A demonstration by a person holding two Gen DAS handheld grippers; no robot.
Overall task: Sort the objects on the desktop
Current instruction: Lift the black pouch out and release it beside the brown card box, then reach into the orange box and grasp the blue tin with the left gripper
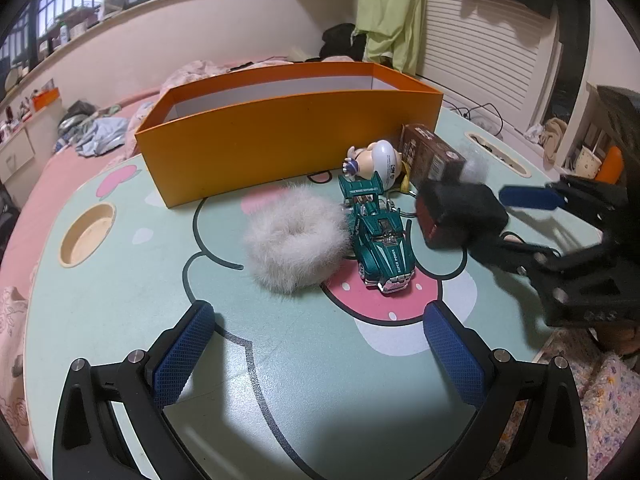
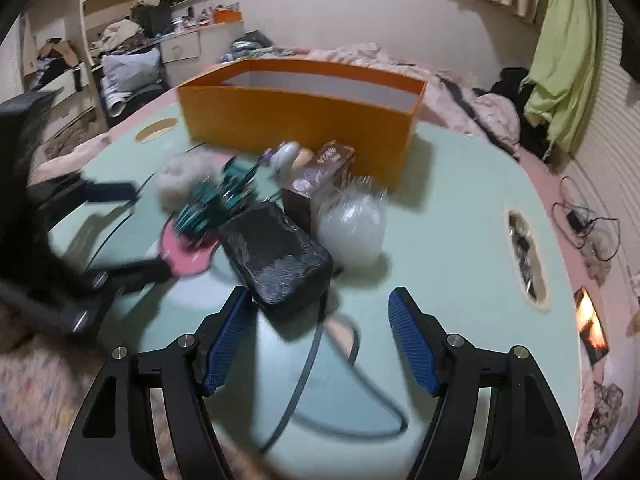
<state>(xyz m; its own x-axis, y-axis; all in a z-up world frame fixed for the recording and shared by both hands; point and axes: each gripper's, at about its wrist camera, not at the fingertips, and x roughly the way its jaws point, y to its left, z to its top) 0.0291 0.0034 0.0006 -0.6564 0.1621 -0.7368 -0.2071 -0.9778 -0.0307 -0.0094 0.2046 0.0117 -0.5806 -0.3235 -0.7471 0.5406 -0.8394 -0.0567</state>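
Crowding the black case [image 2: 276, 256] before the spread, empty right hand-held gripper [image 2: 318, 344] are toy car [image 2: 218, 204], pompom [image 2: 354, 220] and orange box [image 2: 300, 116].

Matt orange cardboard box [image 1: 280, 136], fluffy white fur ring [image 1: 294, 242], glossy green metallic toy car [image 1: 380, 240], smooth printed tabletop [image 1: 120, 300], shiny crinkled black case [image 2: 276, 252] at twelve o'clock from textured blue rubber pads [image 2: 226, 344].

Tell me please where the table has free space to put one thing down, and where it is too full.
Free: the table between the round hole and the fluffy ring, and the stretch right of the fluffy ball. Crowded: around the toy car and black pouch, before the orange box.
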